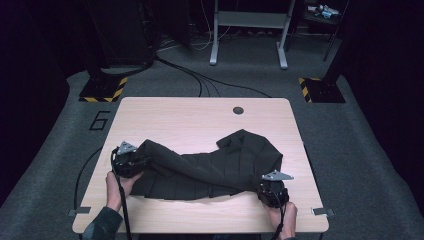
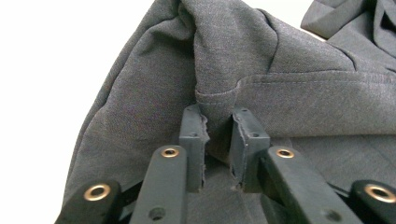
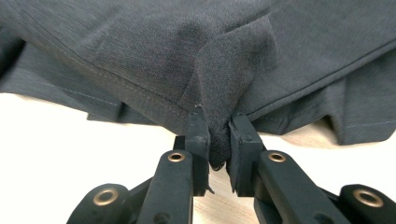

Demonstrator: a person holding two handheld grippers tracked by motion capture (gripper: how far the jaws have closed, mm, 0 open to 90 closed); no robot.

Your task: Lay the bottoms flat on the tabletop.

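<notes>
A dark grey garment lies rumpled across the near half of a light wooden table. My left gripper holds the garment's left end, and in the left gripper view a hemmed fold of the cloth is pinched between the jaws of the left gripper. My right gripper is at the garment's near right corner. In the right gripper view a bunched tip of the fabric is clamped between the right gripper jaws, just above the tabletop.
A round grommet hole sits near the table's far edge. Cables run over the carpet beyond, beside a grey desk frame and two hazard-striped stand bases. The person's hands reach in from the near edge.
</notes>
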